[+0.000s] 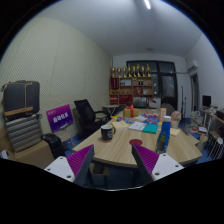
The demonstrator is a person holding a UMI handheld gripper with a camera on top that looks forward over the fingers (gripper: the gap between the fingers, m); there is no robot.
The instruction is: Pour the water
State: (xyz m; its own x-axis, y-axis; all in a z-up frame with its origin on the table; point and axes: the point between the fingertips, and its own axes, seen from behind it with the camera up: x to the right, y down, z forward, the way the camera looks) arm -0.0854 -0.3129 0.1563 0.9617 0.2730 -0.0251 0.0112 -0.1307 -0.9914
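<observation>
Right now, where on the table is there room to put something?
Bare wood lies on the table just ahead of the open gripper, between it and the mug. Beyond the mug, papers and a blue box crowd it.

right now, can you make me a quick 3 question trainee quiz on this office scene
1. True or false: the gripper is shut on the mug.
2. Where does the mug stand relative to the fingers? A) pressed between them B) beyond them, on the table C) on the floor
3. Fill in: the shelf stands against the far ____.

Key: 1 false, the fingers are open with nothing between them; 2 B; 3 wall.
</observation>
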